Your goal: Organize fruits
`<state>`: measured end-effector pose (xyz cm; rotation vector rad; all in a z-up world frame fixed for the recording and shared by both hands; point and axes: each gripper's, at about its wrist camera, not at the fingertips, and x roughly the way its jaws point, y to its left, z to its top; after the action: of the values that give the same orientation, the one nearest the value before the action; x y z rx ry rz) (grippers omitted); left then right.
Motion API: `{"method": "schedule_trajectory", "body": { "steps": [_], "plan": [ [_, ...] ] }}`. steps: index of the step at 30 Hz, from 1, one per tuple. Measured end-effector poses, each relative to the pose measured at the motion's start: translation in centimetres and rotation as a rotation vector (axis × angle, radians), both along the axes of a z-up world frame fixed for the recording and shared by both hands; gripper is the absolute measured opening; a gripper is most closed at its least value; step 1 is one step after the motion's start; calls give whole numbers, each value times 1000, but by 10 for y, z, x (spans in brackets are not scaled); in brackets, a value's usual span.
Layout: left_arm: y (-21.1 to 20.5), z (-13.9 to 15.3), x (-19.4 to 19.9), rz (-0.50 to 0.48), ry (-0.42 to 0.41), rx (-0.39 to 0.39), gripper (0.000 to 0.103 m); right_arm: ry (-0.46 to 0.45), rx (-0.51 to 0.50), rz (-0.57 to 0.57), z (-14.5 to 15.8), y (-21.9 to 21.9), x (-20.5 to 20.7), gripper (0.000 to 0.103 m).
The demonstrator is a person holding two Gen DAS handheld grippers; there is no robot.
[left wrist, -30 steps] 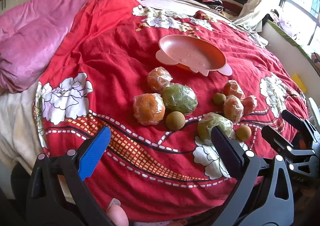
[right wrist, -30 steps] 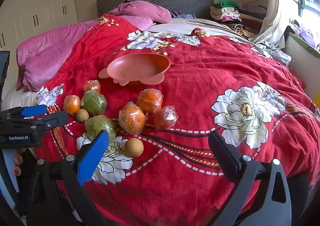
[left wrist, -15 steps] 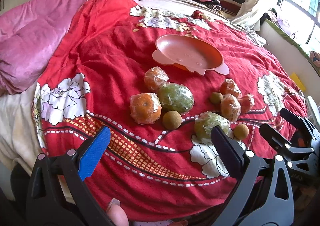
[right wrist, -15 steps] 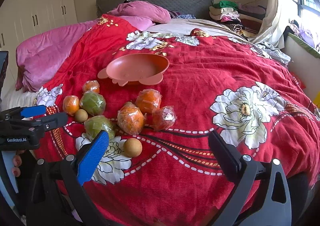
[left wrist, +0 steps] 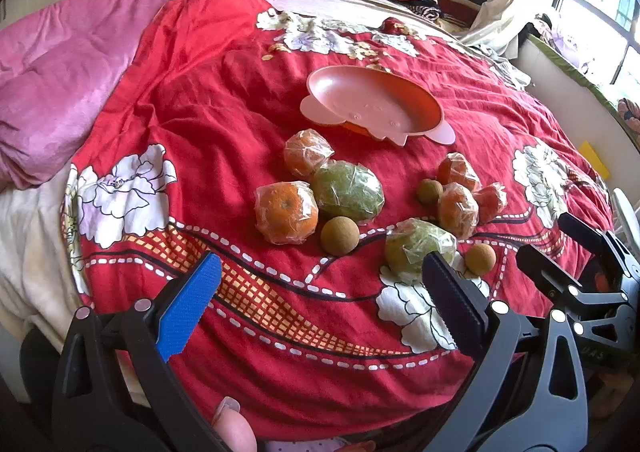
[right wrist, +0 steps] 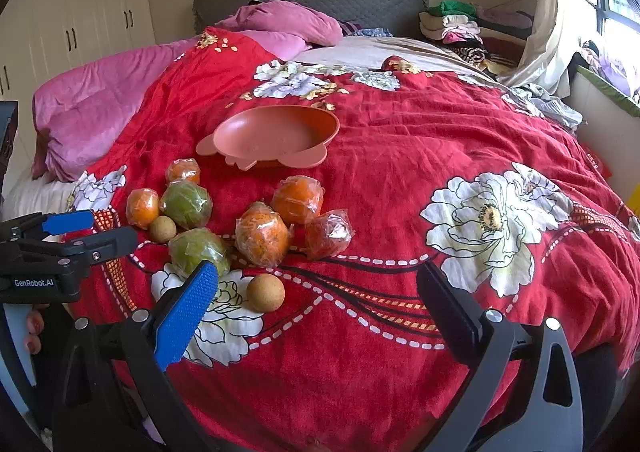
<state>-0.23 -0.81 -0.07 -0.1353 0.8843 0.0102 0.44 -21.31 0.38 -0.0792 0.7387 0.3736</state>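
A: Left camera, where are the fruits point(left wrist: 348, 192)?
B: On the red blanket point(left wrist: 192, 92), past the left gripper point(left wrist: 320, 292). Its fingers are wide, holding nothing. The pink plate point(left wrist: 372, 104) sits behind them.
A: Right camera?
B: The right gripper point(right wrist: 318, 298) is wide too, holding nothing. A small brown ball fruit point(right wrist: 265, 292) lies just ahead, near its blue finger.

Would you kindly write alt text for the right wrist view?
An open right gripper hovers over a red floral blanket where plastic-wrapped oranges, green fruits and small brown fruits lie loose near an empty pink bowl. The left gripper shows at the left edge.
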Motion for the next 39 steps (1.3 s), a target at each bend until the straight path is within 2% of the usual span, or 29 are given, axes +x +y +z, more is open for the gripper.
{"method": "schedule_trajectory", "body": {
  "steps": [19,39],
  "plan": [
    [0,-3,-2,1,7,-3,95,9,-6,0,-1,0,2,99],
    [36,-8,16,5,35,-4,94,29,-16,18,-9,5,5,99]
  ]
}}
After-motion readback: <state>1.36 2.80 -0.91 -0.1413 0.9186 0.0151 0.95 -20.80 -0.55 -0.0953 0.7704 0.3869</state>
